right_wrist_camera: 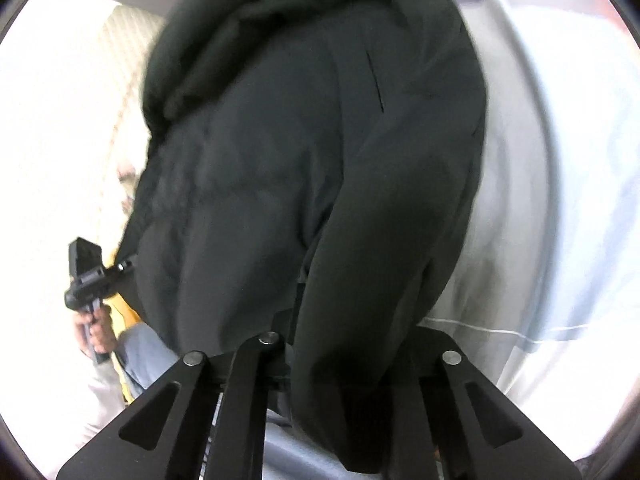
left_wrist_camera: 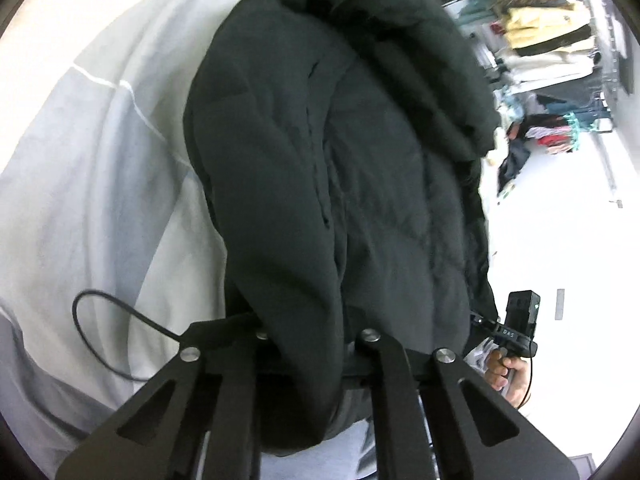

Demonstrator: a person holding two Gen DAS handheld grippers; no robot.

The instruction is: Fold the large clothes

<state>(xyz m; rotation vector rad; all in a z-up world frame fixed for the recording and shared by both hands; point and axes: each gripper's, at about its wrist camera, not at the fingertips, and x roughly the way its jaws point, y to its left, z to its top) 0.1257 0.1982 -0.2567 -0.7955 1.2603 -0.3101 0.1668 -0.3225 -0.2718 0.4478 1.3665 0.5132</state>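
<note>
Both hand-held grippers (left_wrist_camera: 308,360) (right_wrist_camera: 340,364) clamped — dark jacket (left_wrist_camera: 340,160)

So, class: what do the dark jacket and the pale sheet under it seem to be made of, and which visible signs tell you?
Dark jacket: probably a padded synthetic shell, matte dark green-black. Signs: puffy rounded folds, faint quilting lines, a slit pocket, hardly any shine.
Pale sheet: looks like woven cotton or a cotton blend, matte light grey and white. Signs: soft shallow creases and a thin white seam line. The blur leaves the exact fibre open.

Both claws clamped shut — left claw (left_wrist_camera: 310,344), right claw (right_wrist_camera: 344,344).
</note>
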